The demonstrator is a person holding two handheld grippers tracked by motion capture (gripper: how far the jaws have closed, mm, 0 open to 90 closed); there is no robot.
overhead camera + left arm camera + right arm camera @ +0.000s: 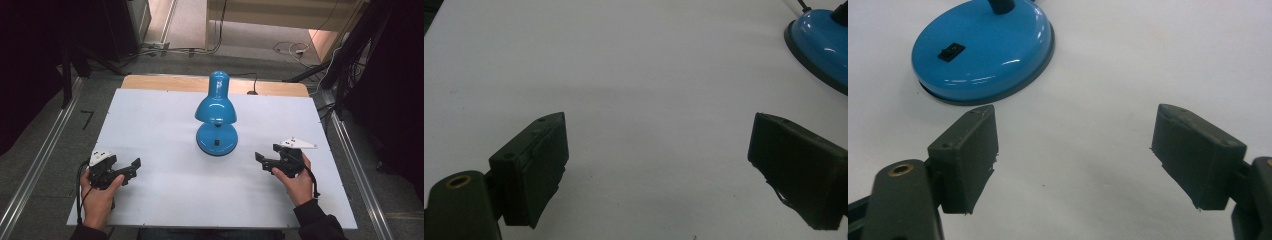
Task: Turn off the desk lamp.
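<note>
A glossy blue desk lamp (216,107) stands near the middle of the white table (150,125), its shade over a round base with a black switch (216,142). My left gripper (134,165) rests at the front left, held in a hand, jaws wide apart and empty. In the left gripper view the lamp base (821,42) sits at the far upper right beyond my left gripper (659,160). My right gripper (261,159) stands open at the front right, pointing toward the lamp. The right gripper view has the lamp base (983,47) just ahead of my right gripper (1075,145).
The white board lies on a wooden tabletop (175,82) whose far edge shows. Metal rails (35,165) run along both sides on the grey floor. Cables (290,49) and dark stands (345,50) lie behind the table.
</note>
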